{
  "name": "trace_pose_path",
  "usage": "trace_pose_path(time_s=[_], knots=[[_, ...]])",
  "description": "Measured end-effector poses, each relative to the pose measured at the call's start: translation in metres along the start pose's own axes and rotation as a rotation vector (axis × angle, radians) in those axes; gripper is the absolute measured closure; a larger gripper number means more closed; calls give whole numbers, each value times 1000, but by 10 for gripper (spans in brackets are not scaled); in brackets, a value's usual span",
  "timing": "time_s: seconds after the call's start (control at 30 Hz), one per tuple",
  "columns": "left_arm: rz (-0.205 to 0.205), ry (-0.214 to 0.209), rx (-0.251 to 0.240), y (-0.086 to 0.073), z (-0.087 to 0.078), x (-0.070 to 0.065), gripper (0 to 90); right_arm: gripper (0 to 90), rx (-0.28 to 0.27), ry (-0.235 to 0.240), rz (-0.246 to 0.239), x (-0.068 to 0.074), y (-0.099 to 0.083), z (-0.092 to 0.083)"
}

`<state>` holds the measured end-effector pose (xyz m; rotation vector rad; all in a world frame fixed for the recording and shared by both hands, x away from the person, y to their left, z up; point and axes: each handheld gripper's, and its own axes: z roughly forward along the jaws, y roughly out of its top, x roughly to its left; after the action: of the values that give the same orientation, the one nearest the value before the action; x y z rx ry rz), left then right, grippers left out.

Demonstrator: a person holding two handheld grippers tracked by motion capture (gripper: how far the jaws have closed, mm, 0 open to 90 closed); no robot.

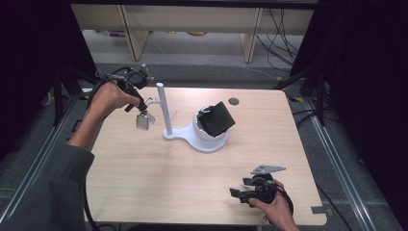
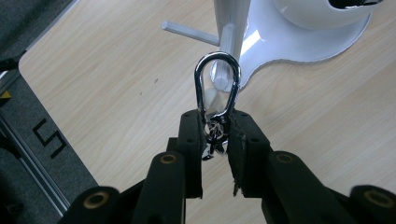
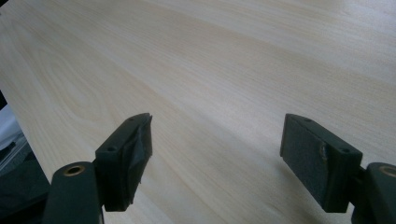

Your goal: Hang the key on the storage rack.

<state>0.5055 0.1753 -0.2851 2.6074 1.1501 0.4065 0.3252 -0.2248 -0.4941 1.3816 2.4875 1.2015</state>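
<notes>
Carabiner (image 2: 217,84) pinched in left claw (image 2: 217,135), seemingly touching peg; right claw (image 3: 217,154) spread.

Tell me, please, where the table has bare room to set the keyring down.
Bare wood spreads across the near half of the table, between the white stand and the right gripper, and along the right edge beyond the bowl. It is crowded at the far left, where the left gripper holds the keyring by the stand's pegs.
</notes>
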Motion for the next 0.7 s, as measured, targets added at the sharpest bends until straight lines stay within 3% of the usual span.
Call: trace_pose_path(time_s=[0.7], knots=[[-1,-4,-5,11,19,-5,747,261,-9,6,-1,0,0,-1]])
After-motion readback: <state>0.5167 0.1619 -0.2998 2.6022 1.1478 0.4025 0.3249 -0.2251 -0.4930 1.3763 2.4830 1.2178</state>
